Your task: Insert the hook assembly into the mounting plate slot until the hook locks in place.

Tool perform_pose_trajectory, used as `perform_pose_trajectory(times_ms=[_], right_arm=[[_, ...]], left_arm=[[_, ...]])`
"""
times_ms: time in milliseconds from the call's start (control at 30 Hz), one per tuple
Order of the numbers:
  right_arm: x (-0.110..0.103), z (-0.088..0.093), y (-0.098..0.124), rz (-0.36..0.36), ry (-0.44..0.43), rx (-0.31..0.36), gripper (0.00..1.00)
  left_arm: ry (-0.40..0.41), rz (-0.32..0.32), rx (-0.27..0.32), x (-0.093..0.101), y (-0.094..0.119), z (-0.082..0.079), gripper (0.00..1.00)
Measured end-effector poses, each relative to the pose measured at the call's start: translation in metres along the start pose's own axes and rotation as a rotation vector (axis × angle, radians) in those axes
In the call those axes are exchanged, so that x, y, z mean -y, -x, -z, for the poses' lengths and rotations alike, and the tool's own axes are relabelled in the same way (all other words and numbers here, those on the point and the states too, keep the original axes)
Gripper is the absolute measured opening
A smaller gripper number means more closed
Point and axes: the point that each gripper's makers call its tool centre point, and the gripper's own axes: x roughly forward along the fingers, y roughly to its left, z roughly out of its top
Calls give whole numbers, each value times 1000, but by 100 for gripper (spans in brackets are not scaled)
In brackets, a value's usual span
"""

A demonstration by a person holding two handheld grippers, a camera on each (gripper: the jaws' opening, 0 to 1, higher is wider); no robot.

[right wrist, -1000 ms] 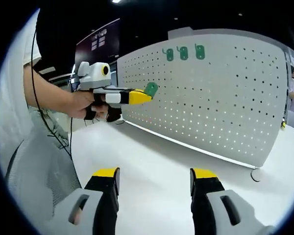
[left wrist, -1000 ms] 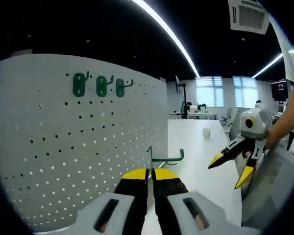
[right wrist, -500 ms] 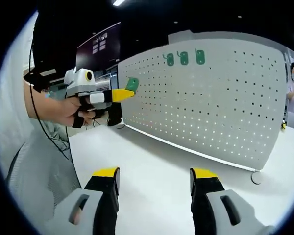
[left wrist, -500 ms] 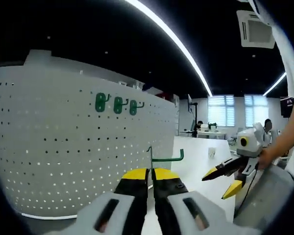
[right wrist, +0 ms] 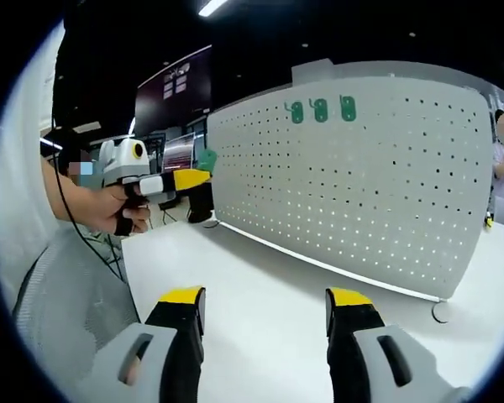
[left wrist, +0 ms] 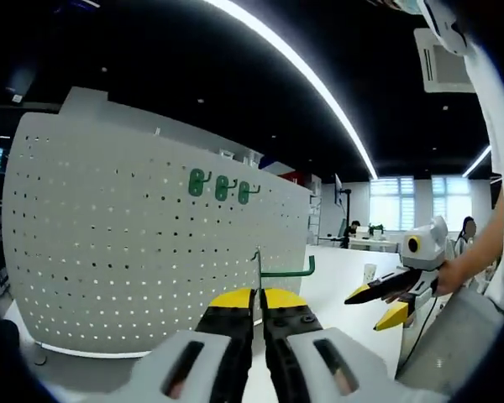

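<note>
1. Since the earlier frame the left gripper point(left wrist: 259, 304) has drawn back from the white perforated board point(left wrist: 151, 252), so in the left gripper view the whole board shows, with its foot on the white table point(left wrist: 340, 281). Dark ceiling with a long light strip above; bright windows far behind.
2. Same view: the left gripper's jaws are clenched on the green hook point(left wrist: 279, 270) — its rod runs sideways, held in the air, apart from the board. Three green hooks point(left wrist: 222, 185) sit high on the board.
3. Same view: the right gripper point(left wrist: 374, 306) comes in at the right, held by a hand, jaws spread.
4. Right gripper view: the right gripper's jaws are released, nothing between them, above the table. The left gripper shows at the left in a hand point(right wrist: 109, 210) — level, its green tip near the board's left edge.
</note>
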Motion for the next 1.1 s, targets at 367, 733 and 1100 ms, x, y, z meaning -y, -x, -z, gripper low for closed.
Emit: perform_pose_trajectory(times_ms=[367, 733, 1100], right_arm=[[-10, -43, 11, -43, -18, 212, 50], [-12, -64, 20, -63, -62, 316, 51], [-21, -85, 13, -98, -58, 349, 43]], left_arm=[[-3, 5, 6, 3, -5, -1, 2], [-15, 0, 2, 3, -6, -3, 2], [-42, 3, -17, 7, -11, -2, 2]])
